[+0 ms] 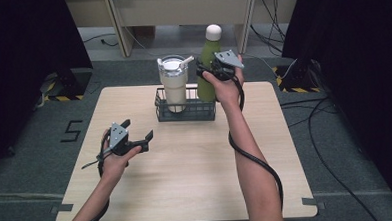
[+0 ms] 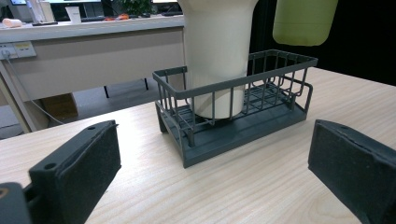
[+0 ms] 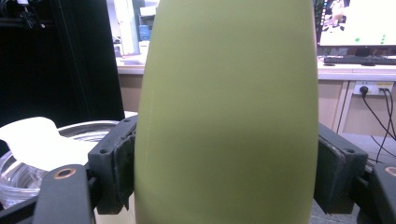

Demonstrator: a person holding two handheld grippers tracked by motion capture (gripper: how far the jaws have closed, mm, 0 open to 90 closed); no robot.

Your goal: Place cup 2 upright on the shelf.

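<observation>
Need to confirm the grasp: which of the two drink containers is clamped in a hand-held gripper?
The green bottle with the cream cap: the right hand-held gripper is shut on its body, lifted above the wire basket. The cream tumbler stands in the basket, ungripped.

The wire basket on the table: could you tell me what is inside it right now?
A cream tumbler stands in the wire basket. The green bottle, held by the right gripper, hangs above its other half. The tumbler covers the floor beneath it.

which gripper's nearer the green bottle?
Right. The right gripper has its jaws clamped on the green bottle, holding it above the wire basket. The left gripper hangs open over the table's near left, well apart.
</observation>
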